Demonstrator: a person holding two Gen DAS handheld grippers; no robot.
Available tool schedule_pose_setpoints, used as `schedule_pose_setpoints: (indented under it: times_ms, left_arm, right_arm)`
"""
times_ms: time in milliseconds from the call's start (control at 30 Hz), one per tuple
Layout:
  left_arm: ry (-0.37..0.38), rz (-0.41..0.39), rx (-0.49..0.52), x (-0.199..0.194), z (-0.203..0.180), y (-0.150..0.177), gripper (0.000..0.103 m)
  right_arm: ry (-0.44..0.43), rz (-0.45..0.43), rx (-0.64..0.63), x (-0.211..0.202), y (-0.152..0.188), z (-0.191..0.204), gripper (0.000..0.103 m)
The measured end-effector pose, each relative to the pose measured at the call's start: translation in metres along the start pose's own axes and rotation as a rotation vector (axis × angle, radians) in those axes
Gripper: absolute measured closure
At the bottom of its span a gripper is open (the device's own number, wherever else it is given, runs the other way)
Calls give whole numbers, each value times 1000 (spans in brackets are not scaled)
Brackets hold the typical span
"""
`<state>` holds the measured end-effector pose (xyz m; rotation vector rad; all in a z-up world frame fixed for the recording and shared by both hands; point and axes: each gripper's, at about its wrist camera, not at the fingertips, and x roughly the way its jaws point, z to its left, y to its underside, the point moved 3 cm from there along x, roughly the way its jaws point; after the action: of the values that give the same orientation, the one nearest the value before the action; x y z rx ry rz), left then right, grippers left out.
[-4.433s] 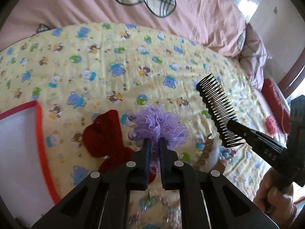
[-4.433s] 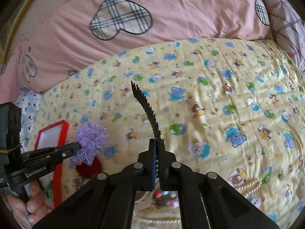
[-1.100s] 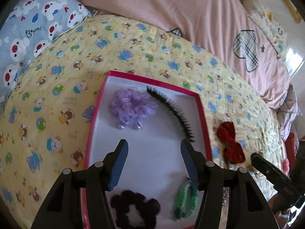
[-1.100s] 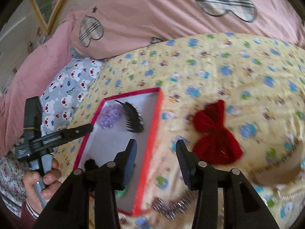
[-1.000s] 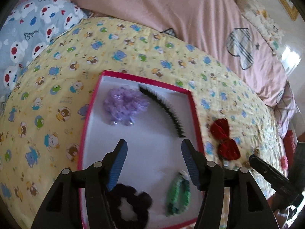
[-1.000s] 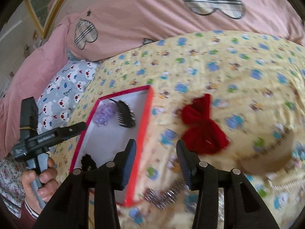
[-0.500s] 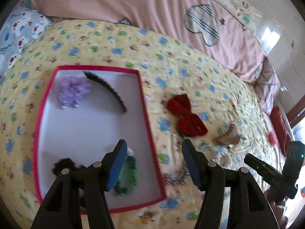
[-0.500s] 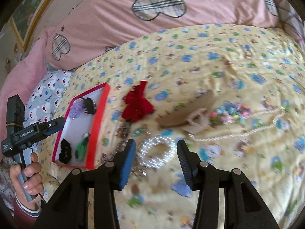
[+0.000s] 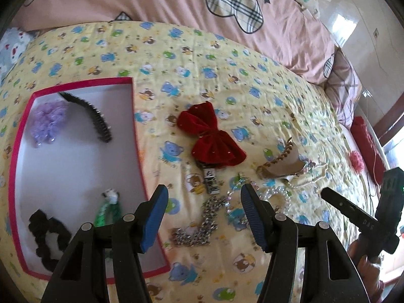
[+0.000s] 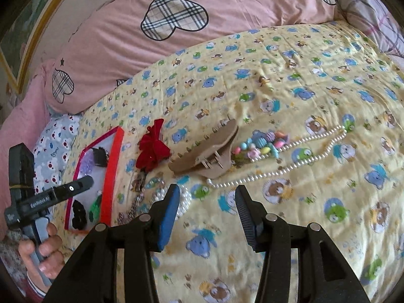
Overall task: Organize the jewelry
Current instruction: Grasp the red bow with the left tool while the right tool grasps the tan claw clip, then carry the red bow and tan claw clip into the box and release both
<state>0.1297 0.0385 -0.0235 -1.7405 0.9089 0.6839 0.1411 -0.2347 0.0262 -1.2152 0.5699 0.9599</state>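
Note:
A red-rimmed white box (image 9: pixel 75 166) lies on the bed at the left, holding a purple scrunchie (image 9: pixel 48 121), a black comb (image 9: pixel 94 115), a black scrunchie (image 9: pixel 49 234) and a green clip (image 9: pixel 108 208). Right of it lie a red velvet bow (image 9: pixel 210 139), a silver chain (image 9: pixel 199 227), a clear bead bracelet (image 9: pixel 275 194), a beige claw clip (image 10: pixel 209 152), coloured beads (image 10: pixel 262 145) and a pearl necklace (image 10: pixel 298 159). My left gripper (image 9: pixel 203 202) hangs open above the chain. My right gripper (image 10: pixel 208 200) is open and empty above the quilt, near the pearls.
The yellow bear-print quilt (image 10: pixel 303 80) covers the bed. A pink duvet with plaid hearts (image 10: pixel 176 17) is heaped behind it. A grey bear pillow (image 10: pixel 53 141) lies at the left. A red object (image 9: pixel 366 146) sits at the bed's right edge.
Both grippers have swept right, away from the box, and now hang over the loose jewellery. The bow, chain, claw clip and pearls came into view. Both stayed open and empty.

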Motion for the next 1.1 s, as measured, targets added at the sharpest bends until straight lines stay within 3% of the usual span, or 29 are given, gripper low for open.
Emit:
schedule_pose_setpoints:
  times_ms: [500, 567, 633, 733, 800, 933, 1000, 1100]
  left_arm:
    - [-6, 53, 0, 72, -20, -39, 43]
    - [-5, 60, -7, 85, -22, -45, 43]
    - [-2, 72, -5, 97, -23, -50, 43]
    - [-18, 90, -7, 120, -24, -59, 43]
    - [-31, 103, -14, 135, -22, -65, 43]
    - [-39, 148, -27, 165, -19, -72, 44]
    - [-18, 163, -34, 175, -18, -73, 55]
    - [-35, 147, 2, 179, -23, -74, 62]
  right_arm:
    - [33, 3, 128, 50, -21, -2, 56]
    - [41, 15, 159, 58, -24, -10, 61]
    - [34, 19, 173, 63, -26, -15, 75]
    - [55, 0, 142, 61, -31, -16, 81]
    - [62, -11, 129, 57, -37, -17, 98]
    - [58, -7, 126, 57, -45, -24, 99]
    - [55, -7, 119, 59, -46, -25, 99]
    - [48, -13, 111, 59, -45, -23, 99]
